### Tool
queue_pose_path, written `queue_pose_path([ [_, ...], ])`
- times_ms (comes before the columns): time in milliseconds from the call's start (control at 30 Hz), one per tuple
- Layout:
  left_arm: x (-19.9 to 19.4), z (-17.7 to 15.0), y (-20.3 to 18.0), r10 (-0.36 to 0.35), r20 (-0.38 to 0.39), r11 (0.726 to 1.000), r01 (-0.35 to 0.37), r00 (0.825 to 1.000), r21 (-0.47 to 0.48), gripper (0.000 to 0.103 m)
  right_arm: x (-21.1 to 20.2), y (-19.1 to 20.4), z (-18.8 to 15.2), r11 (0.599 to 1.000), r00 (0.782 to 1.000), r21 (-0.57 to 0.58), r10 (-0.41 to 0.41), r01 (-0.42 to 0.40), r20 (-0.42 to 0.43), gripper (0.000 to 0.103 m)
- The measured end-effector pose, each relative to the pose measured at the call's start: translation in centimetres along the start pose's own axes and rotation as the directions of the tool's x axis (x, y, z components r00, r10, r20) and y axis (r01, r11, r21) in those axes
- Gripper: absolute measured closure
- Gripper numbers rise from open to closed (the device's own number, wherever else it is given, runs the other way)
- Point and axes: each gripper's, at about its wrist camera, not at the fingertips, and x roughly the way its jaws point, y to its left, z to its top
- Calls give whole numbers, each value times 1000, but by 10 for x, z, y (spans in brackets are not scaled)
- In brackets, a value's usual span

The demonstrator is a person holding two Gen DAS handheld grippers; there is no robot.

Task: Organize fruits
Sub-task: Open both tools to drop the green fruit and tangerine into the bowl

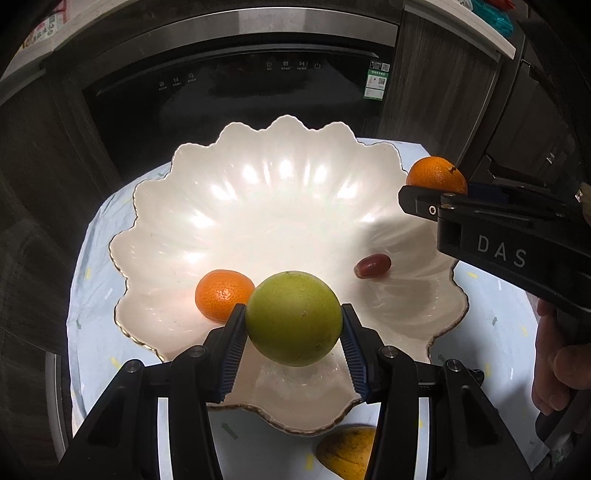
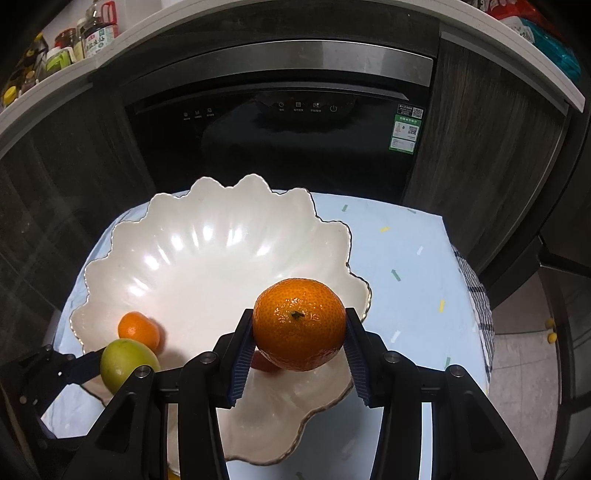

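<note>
A white scalloped bowl (image 1: pixel 258 206) stands on a pale blue cloth. My left gripper (image 1: pixel 293 332) is shut on a green round fruit (image 1: pixel 293 317) and holds it over the bowl's near rim. An orange tangerine (image 1: pixel 221 293) and a red grape (image 1: pixel 373 265) lie in the bowl. My right gripper (image 2: pixel 299 343) is shut on another tangerine (image 2: pixel 300 325) above the bowl's (image 2: pixel 207 258) right side. In the right wrist view the green fruit (image 2: pixel 125 363) and the tangerine in the bowl (image 2: pixel 138 330) show at lower left.
A yellow fruit (image 1: pixel 347 452) lies on the cloth (image 1: pixel 491 332) just in front of the bowl. A black dishwasher door (image 2: pixel 280 147) and dark cabinets stand behind the table. Bottles (image 2: pixel 92 33) line the counter above. The cloth (image 2: pixel 402 266) right of the bowl is bare.
</note>
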Motion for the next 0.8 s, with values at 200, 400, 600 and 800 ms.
queue_pose_path([
  [200, 4, -1, 0, 25, -21, 1000, -25, 999, 4, 54, 4, -2, 0, 1000, 1000, 22, -2, 3, -24, 55],
  [400, -6, 1, 2, 51, 22, 999, -51, 998, -2, 27, 0, -5, -2, 999, 1000, 32, -18, 19, -10, 42],
  [600, -10, 1, 6, 64, 27, 998, -64, 998, -13, 25, -9, -7, 2, 999, 999, 43, -32, 32, 17, 27],
  [800, -17, -1, 4, 76, 41, 997, -75, 996, -16, 18, -15, -7, 1, 998, 999, 52, -35, 33, 30, 23],
])
